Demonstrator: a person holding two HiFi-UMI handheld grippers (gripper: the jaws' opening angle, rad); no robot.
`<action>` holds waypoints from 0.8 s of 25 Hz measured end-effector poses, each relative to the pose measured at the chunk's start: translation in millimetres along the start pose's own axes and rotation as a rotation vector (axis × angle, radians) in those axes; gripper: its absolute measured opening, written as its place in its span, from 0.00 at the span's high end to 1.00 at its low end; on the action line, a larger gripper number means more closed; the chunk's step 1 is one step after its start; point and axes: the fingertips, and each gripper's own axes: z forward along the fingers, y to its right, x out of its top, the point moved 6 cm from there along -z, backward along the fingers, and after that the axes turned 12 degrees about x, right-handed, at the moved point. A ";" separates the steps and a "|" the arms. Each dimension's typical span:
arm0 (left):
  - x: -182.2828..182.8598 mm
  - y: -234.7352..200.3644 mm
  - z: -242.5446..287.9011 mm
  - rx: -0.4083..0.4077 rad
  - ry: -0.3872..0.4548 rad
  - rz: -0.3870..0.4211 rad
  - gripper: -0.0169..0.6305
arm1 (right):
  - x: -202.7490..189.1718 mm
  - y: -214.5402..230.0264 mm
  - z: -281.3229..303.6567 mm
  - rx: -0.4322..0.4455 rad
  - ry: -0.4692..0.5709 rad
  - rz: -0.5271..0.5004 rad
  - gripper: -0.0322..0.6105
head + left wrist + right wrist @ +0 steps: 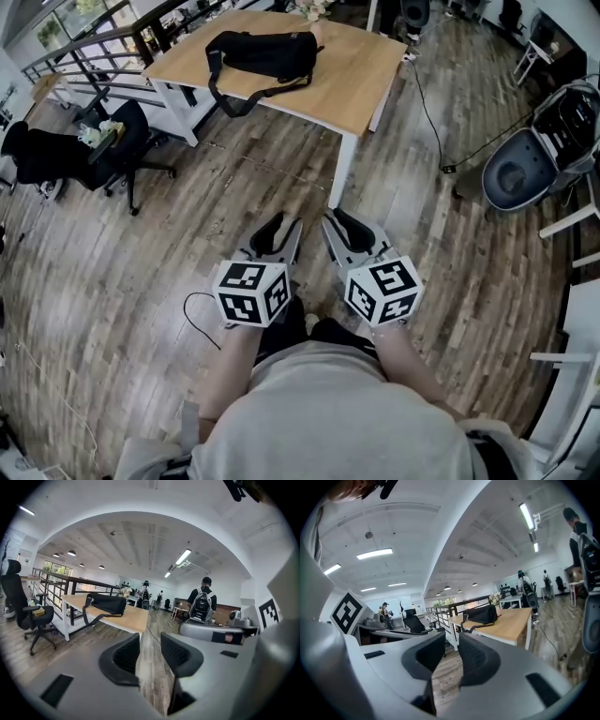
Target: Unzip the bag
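A black bag with a long strap lies on the light wooden table, far ahead of both grippers. It also shows in the left gripper view, bag, and in the right gripper view, bag. My left gripper and right gripper are held side by side over the wooden floor, well short of the table. Each points towards the table. The left gripper stands open with only floor between its jaws. The right gripper is open with a narrower gap and holds nothing.
A black office chair stands left of the table, beside a railing. A cable trails over the floor to the table's right, near a grey seat. A person with a backpack stands in the distance.
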 end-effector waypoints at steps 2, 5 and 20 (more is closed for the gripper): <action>-3.3 -4.8 3.9 0.005 -0.014 -0.010 0.77 | -2.7 2.8 4.7 0.016 0.000 0.043 0.81; -2.3 -13.9 20.4 0.005 -0.030 -0.007 0.77 | 0.1 10.4 12.0 0.011 0.015 0.064 0.79; 70.9 -95.2 147.8 -0.035 -0.017 -0.007 0.77 | 43.5 98.4 138.9 -0.098 -0.024 0.034 0.74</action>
